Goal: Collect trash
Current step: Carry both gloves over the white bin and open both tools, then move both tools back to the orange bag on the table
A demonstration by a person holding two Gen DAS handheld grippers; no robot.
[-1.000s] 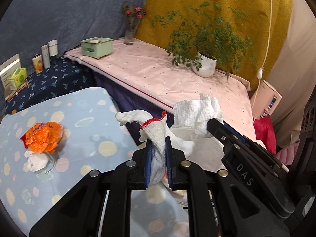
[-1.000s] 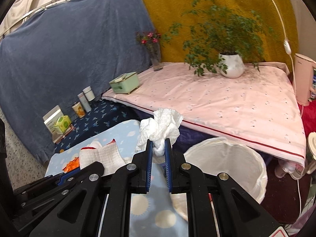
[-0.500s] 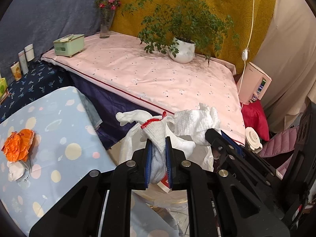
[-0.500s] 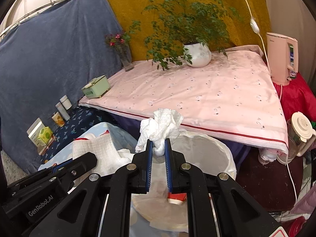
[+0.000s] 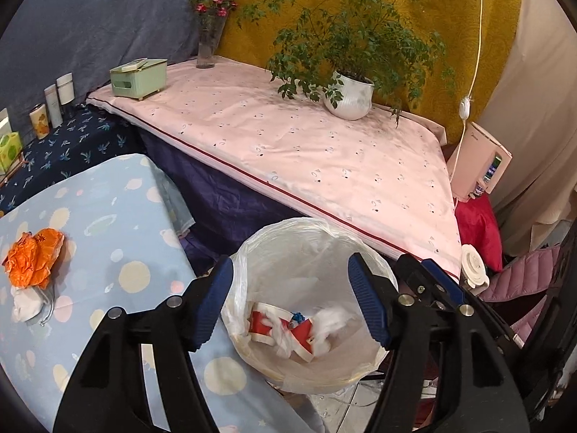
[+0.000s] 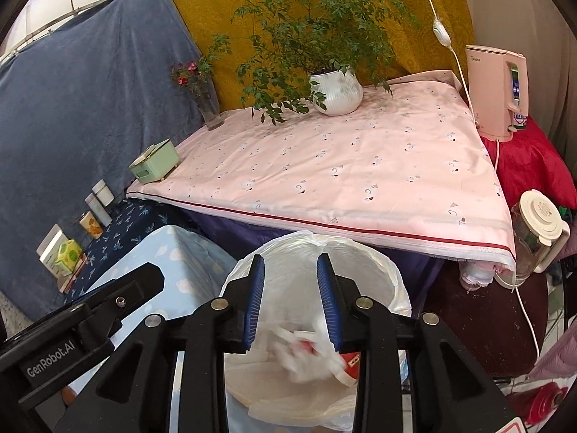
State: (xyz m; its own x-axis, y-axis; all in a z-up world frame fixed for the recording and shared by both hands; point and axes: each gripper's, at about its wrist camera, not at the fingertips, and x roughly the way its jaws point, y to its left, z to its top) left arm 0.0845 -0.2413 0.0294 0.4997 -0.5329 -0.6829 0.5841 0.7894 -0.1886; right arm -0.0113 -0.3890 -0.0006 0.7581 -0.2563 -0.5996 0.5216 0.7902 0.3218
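A trash bin lined with a clear plastic bag (image 5: 310, 231) stands beside the blue dotted table (image 5: 108, 238). White cloth and red-and-white scraps (image 5: 299, 328) lie blurred inside it, also seen in the right wrist view (image 6: 306, 353). My left gripper (image 5: 294, 303) is open and empty above the bin. My right gripper (image 6: 290, 301) is open and empty above the bin (image 6: 378, 263) too. A crumpled orange wrapper (image 5: 34, 256) and a white wad (image 5: 25, 305) lie on the blue table at the left.
A pink-covered bed (image 5: 306, 140) with a potted plant (image 5: 351, 95), a green box (image 5: 139, 77) and a flower vase (image 5: 207, 47) lies behind the bin. A pink appliance (image 6: 496, 90) and a blender jug (image 6: 537, 231) stand to the right. Small containers (image 5: 54, 104) sit at the left.
Both grippers have swung from the blue table to over the bin and opened. The white sock and the white cloth have dropped into the bin.
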